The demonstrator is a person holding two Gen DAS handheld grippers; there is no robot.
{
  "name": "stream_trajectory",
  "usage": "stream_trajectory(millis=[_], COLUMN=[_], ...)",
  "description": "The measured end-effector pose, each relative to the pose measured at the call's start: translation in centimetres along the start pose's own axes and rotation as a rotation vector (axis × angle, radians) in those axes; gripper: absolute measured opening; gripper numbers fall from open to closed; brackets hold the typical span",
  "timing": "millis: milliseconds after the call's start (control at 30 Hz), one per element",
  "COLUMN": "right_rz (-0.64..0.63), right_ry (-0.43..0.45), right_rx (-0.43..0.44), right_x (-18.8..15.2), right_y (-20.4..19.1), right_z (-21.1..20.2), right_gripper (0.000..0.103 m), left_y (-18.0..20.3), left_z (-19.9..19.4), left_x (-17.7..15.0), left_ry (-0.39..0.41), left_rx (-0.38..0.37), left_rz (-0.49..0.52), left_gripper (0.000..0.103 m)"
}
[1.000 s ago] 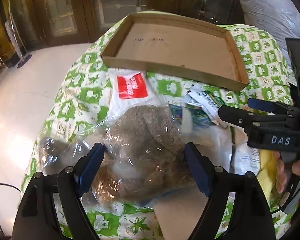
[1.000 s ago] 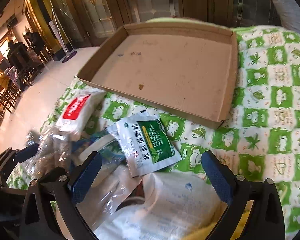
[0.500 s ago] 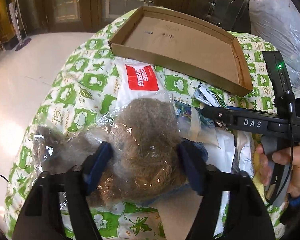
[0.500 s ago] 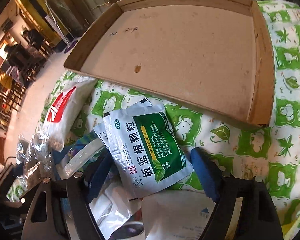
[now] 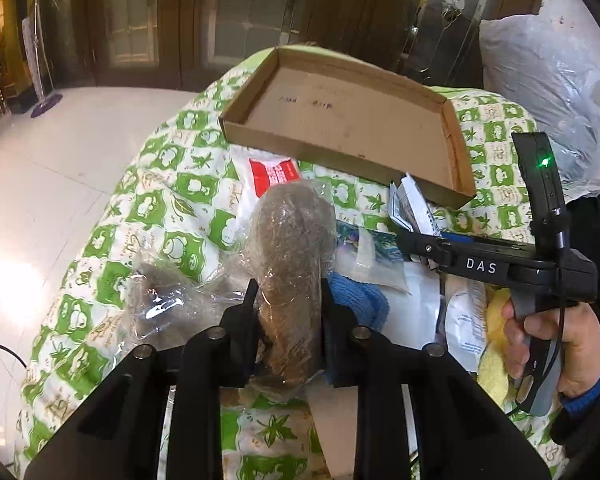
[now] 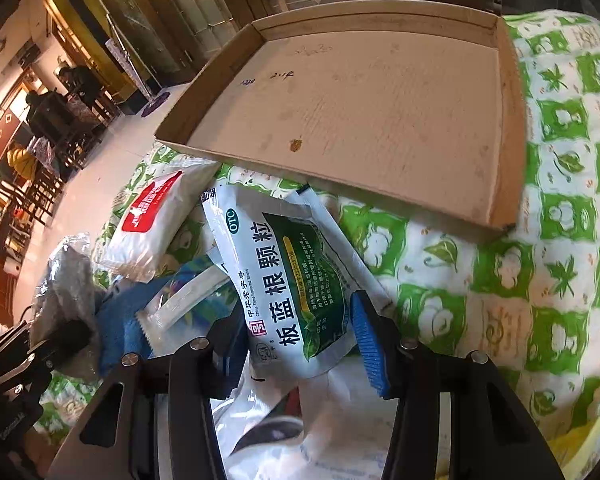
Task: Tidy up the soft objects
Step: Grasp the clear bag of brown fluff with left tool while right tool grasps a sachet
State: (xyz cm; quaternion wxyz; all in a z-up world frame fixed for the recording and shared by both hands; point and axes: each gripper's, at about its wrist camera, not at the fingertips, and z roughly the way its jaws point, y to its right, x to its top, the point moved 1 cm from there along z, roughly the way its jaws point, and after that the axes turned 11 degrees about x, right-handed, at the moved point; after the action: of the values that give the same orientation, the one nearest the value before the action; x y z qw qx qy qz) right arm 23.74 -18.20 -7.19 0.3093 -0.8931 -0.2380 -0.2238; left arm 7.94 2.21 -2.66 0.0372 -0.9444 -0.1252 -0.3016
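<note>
**2 grippers at the pile, tray bare**

2 handheld grippers work over a heap of soft packets on a green-and-white patterned cloth. Nearest the left wrist camera, the left gripper has its fingers squeezed tight on a clear plastic bag of brown fibre, which bulges upward out of the pinch. Just right of that grip lies a blue towel, and to the left a second crumpled clear bag with dark contents rests on the cloth.

In the right wrist view, the right gripper is closing its jaws around the lower end of a green-and-white sachet with printed characters. The blue pad on the right sits at the sachet's edge; the other finger is partly hidden behind the packet, so I cannot tell if both pads press yet. Beneath the sachet lie white plastic packets. A bare hand with a blue cuff grips this tool's handle, beside a yellow cloth.

Farther out, a white pack with a red label lies against the near wall of a shallow cardboard tray, which holds nothing but some handwriting and a small stain. Beyond the tray stand dark glazed doors, and a large pale plastic sack sits at the right.
</note>
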Motion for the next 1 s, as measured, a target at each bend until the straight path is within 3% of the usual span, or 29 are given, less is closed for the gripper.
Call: stream_trajectory(millis=[100,133,233,433,500,533,567,833,1000], right_rz=[0.032,0.049,0.048,0.052,0.053,0.05,0.049,0.058,0.083], right_ry=[0.001,-0.002,0.013,0.049,0.06,0.068,0.074,0.099,0.11], right_rx=[0.034,0.053,0.046,0.031,0.022,0.017,0.014,-0.015,0.023], right_x=[-0.5,-0.8,-1.5,-2.1,-2.3,-2.5,-2.7,-3.2,-3.2], right_y=[0.2,0.4,0.6,0.3,0.3,0.3,0.3,0.9,1.5], right_z=[-1.0,-1.3,-2.3,-3.7,-4.1,-4.4,-4.8,-6.2,-6.2], right_gripper=[0.05,0.056,0.057,0.047,0.037,0.023,0.019,0.012,0.011], left_y=[0.1,0.2,0.2,0.4,0.5,0.6,0.7,0.7,0.7], left_z=[-0.5,-0.6,-0.6,-0.6,-0.4,-0.3,-0.2,0.1,0.2], left_x=[0.0,-0.1,-0.3,-0.6,-0.8,-0.9,-0.9,-1.1,-1.1], left_ry=[0.015,0.018,0.017,0.023,0.018,0.016,0.013,0.004,0.001], left_rx=[0.008,0.013,0.015,0.013,0.013,0.014,0.015,0.006,0.002], left_rz=[0.004,0.009,0.011,0.021,0.028,0.03,0.032,0.036,0.032], left_gripper=[0.023,0.023,0.023,0.023,0.023,0.023,0.023,0.023,0.023])
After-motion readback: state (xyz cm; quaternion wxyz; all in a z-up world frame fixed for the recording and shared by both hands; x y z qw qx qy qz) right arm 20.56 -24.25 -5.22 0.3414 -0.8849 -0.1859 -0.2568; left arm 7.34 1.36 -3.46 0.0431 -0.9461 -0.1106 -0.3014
